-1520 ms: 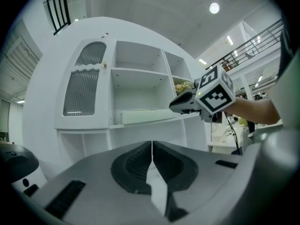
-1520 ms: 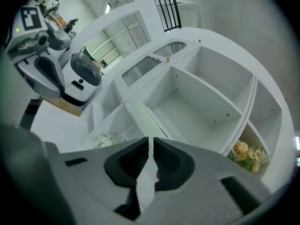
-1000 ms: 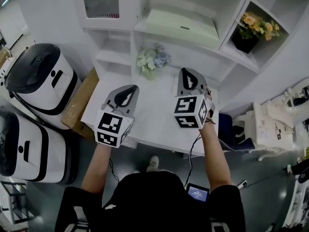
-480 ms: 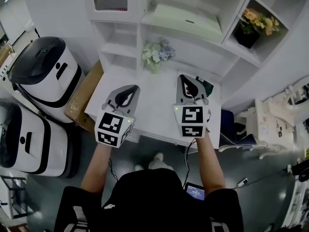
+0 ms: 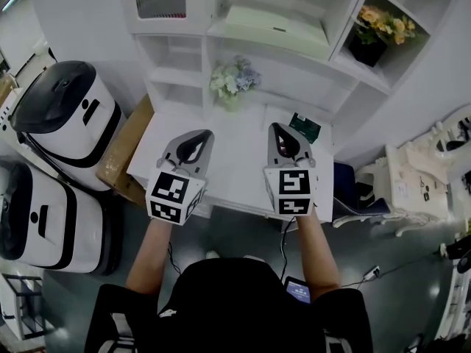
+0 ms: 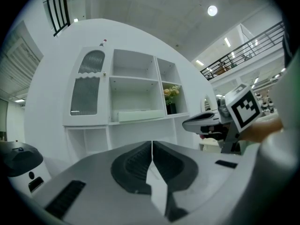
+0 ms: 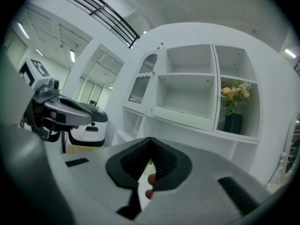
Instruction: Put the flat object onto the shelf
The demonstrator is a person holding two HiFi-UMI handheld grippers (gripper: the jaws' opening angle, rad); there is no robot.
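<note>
White shelf (image 5: 340, 59), pale flat object (image 5: 276, 26) lying lengthwise along it

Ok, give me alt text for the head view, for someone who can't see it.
A person holds the left gripper and right gripper side by side over a white table, both shut and empty. A dark green flat object lies on the table just beyond the right gripper, in front of a white shelf unit.

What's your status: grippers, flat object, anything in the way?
Left gripper shut, empty. Right gripper shut, empty. Flat object on table just beyond it, untouched. Pale box lies on middle shelf.
</note>
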